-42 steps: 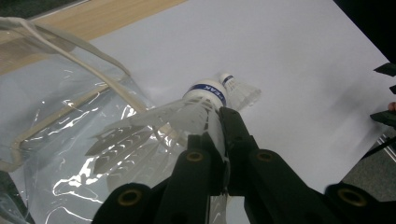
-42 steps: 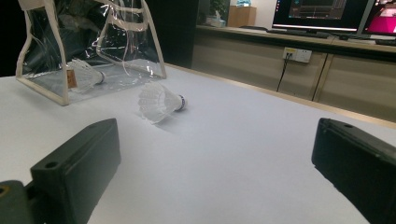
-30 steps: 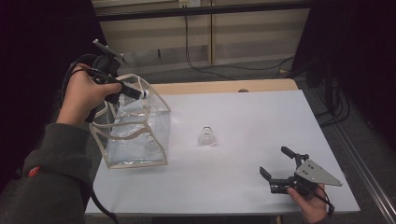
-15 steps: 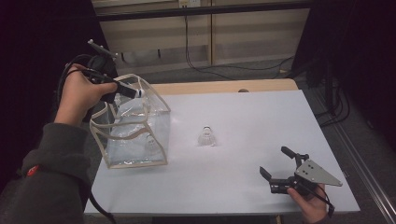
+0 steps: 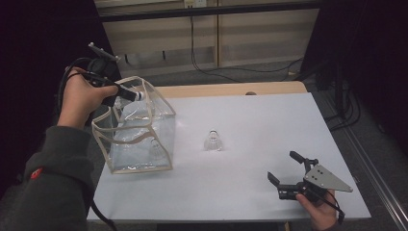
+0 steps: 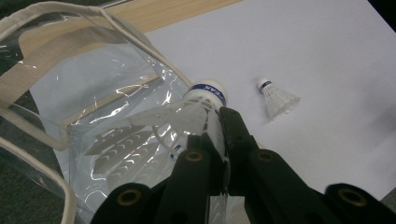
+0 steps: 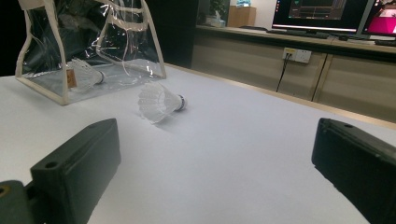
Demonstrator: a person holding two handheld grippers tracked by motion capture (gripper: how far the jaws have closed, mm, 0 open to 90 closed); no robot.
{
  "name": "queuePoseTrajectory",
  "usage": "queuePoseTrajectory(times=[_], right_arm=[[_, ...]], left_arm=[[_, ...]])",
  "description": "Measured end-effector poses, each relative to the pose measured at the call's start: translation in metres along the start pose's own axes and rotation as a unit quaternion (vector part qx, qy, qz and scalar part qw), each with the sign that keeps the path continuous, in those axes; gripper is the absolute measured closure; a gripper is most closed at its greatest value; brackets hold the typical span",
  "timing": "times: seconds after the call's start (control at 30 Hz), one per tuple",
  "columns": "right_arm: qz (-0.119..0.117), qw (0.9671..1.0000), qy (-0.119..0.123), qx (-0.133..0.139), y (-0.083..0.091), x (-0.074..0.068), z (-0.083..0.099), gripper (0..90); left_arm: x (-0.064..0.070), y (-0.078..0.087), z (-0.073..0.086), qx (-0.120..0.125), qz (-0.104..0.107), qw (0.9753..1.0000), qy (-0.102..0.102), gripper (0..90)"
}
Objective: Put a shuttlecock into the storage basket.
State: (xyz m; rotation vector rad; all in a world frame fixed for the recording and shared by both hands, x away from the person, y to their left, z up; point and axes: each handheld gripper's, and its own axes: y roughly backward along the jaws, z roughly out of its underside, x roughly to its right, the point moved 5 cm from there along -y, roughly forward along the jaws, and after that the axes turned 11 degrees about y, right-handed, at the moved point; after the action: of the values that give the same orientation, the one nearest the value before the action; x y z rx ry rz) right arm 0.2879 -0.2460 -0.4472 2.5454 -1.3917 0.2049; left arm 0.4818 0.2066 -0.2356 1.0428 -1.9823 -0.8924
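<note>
The left gripper [image 5: 126, 93] is closed on a white feathered shuttlecock with a blue-banded cork [image 6: 198, 109], held at the top opening of the clear plastic bag with cream fabric trim [image 5: 137, 166]. The left gripper view shows the grip itself: the two black jaws pinch the feather skirt just behind the cork, with the cork pointing away from the camera and lying over the bag's rim. The high view shows the bag standing upright at the left side of the white table [image 5: 269, 125], with the person's left hand [image 5: 82, 98] raised above and behind it.

The right gripper [image 5: 287, 174] rests low on the table, well apart from the bag, toward the near right corner. The right gripper view shows its jaws spread wide with nothing between them.

A second white shuttlecock [image 5: 213, 141] lies on the table between the bag and the right gripper, nearer the bag; the right gripper view shows it on its side, cork pointing away from the bag. The same view shows a third white shuttlecock [image 7: 86, 72] lying inside the bag on its floor, seen through the clear wall.

Beyond the bag, a wooden cabinet front [image 7: 289, 70] carries a wall socket, with monitors above.
</note>
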Motion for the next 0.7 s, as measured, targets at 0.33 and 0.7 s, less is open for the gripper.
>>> queuePoseTrajectory(times=[0.33,0.7], right_arm=[[0.002,1.0,0.001,0.0,0.0,0.001,0.0,1.4],[0.001,1.0,0.002,0.0,0.0,0.001,0.0,1.4]], left_arm=[[-0.01,-0.004,0.002,0.007,-0.016,0.9998,0.012,88.9],[-0.024,-0.012,0.006,0.009,-0.031,0.9992,0.026,88.7]])
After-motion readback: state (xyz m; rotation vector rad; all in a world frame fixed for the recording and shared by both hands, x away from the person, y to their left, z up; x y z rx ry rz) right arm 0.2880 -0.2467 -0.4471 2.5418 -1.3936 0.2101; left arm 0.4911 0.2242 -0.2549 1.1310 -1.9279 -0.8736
